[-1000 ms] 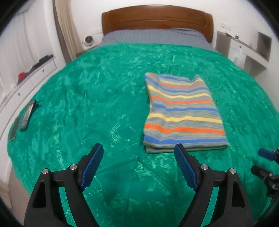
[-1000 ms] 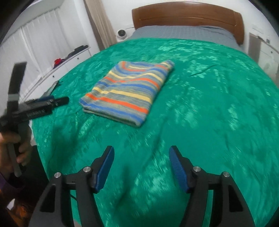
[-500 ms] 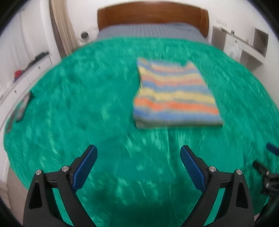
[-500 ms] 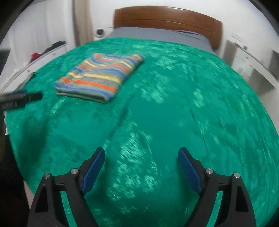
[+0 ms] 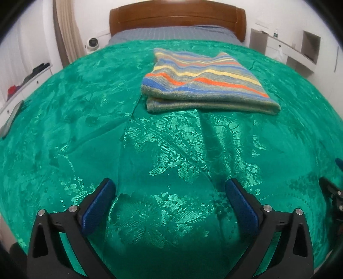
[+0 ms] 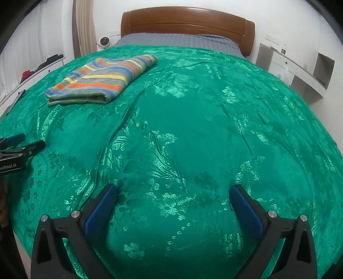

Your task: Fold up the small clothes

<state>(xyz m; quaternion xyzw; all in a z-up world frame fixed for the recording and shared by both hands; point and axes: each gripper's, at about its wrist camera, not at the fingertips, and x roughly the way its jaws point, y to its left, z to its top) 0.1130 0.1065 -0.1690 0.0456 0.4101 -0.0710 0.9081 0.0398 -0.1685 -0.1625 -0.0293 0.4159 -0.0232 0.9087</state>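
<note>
A striped knit garment (image 5: pixel 203 83), in blue, orange, yellow and grey, lies folded into a flat rectangle on the green bedspread (image 5: pixel 167 150). It also shows in the right wrist view (image 6: pixel 103 79), at the upper left. My left gripper (image 5: pixel 170 193) is open and empty, low over the bedspread, well short of the garment's near folded edge. My right gripper (image 6: pixel 173 199) is open and empty over bare bedspread, to the right of the garment. Each gripper's tips show at the other view's edge, the right one (image 5: pixel 334 182) and the left one (image 6: pixel 23 143).
A wooden headboard (image 5: pixel 178 17) and grey sheet (image 5: pixel 171 34) lie at the far end. White shelves (image 5: pixel 293 49) stand on the right. A low white cabinet with small items (image 5: pixel 27 77) runs along the left, with a round white device (image 5: pixel 92 42) near the curtain.
Both grippers have dropped lower and pulled back toward the bed's near edge. The right wrist view has swung right, so the garment now sits further left. The garment has not moved.
</note>
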